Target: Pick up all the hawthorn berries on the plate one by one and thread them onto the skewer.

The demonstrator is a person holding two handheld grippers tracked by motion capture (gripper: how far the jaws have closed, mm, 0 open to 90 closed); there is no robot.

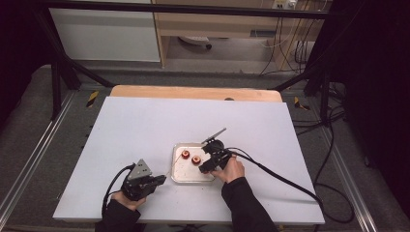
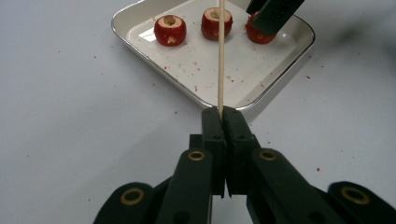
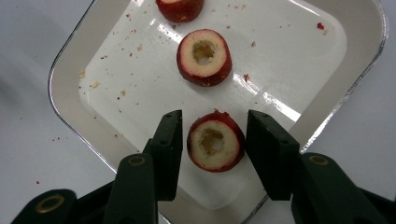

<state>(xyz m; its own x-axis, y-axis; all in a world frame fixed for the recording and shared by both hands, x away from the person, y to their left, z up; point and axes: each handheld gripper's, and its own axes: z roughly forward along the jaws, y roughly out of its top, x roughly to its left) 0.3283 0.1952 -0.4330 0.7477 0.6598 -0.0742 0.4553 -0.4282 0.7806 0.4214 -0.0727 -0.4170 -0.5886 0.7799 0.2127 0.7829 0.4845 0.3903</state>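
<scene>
A shallow white tray (image 3: pixel 65 93) holds three cored red fruit pieces. My right gripper (image 3: pixel 213 119) stands over the tray, one jaw on each side of the nearest piece (image 3: pixel 215 147), with a thin gap on both sides, so it is open. A second piece (image 3: pixel 204 57) lies beyond it and a third (image 3: pixel 180 9) at the top edge. My left gripper (image 2: pixel 222 112) is shut on a thin wooden skewer (image 2: pixel 221 56) that points over the tray (image 2: pixel 261 100) toward the fruit (image 2: pixel 170 30). In the high view the left gripper (image 1: pixel 162 180) rests left of the tray (image 1: pixel 180 176) and the right gripper (image 1: pixel 207 166) at its right side.
The tray sits near the front middle of a white table top (image 1: pixel 145 125) with a wooden edge (image 1: pixel 193 92) at the back. Red crumbs dot the tray and the table around it. A black cable (image 1: pixel 280 179) trails right from the right gripper.
</scene>
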